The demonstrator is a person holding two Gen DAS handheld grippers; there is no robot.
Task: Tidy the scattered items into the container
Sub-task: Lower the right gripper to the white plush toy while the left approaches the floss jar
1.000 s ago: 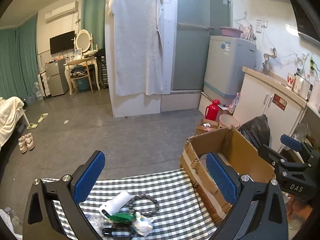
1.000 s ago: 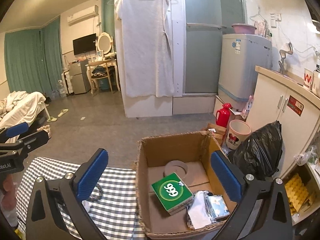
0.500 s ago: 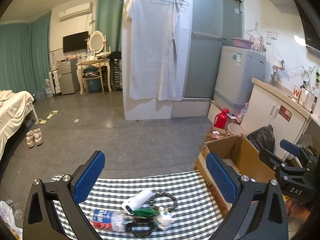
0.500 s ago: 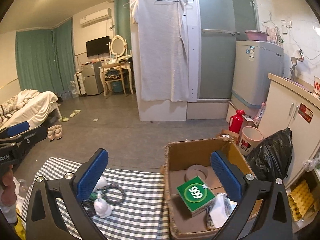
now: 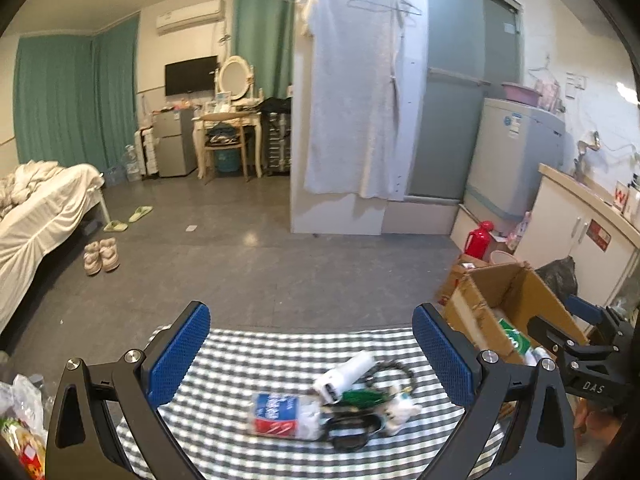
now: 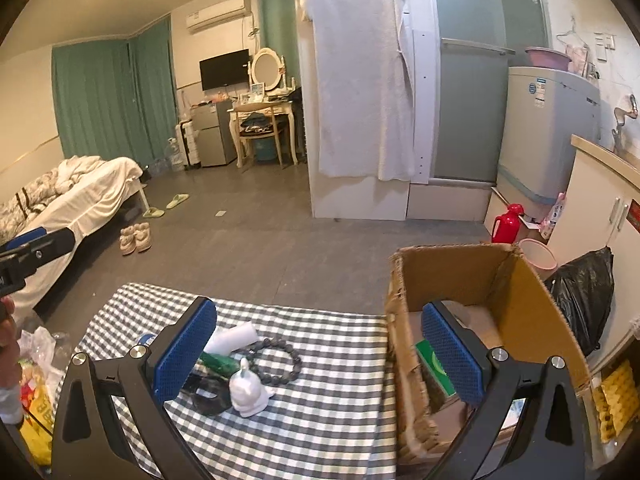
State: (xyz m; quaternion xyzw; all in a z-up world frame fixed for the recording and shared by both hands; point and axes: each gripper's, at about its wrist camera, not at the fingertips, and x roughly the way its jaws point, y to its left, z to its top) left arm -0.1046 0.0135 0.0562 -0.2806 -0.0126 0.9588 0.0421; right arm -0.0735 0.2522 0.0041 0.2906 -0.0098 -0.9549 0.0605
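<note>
Cardboard box (image 6: 520, 292) is already holding a green packet (image 6: 434, 362); bottle (image 5: 284, 416), bracelet (image 6: 276, 360) and figurine (image 6: 248, 394) are waiting mid-tablecloth (image 6: 340, 420). You are holding both grippers (image 5: 306, 360) (image 6: 320, 352) apart, empty.

White letters "DAS" stand on the black body of the right tool (image 5: 586, 344), seen from the left wrist view. A red "W" shows on a small white item (image 5: 621, 197) on the cabinet top. Print on the bottle label (image 5: 276, 410) is too blurred to read.

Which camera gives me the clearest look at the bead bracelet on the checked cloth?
The right wrist view: the bead bracelet lies as a nearly full, sharp ring, its near-left edge behind the white figurine. In the left wrist view the bracelet is blurred, partly hidden behind the white tube.
</note>
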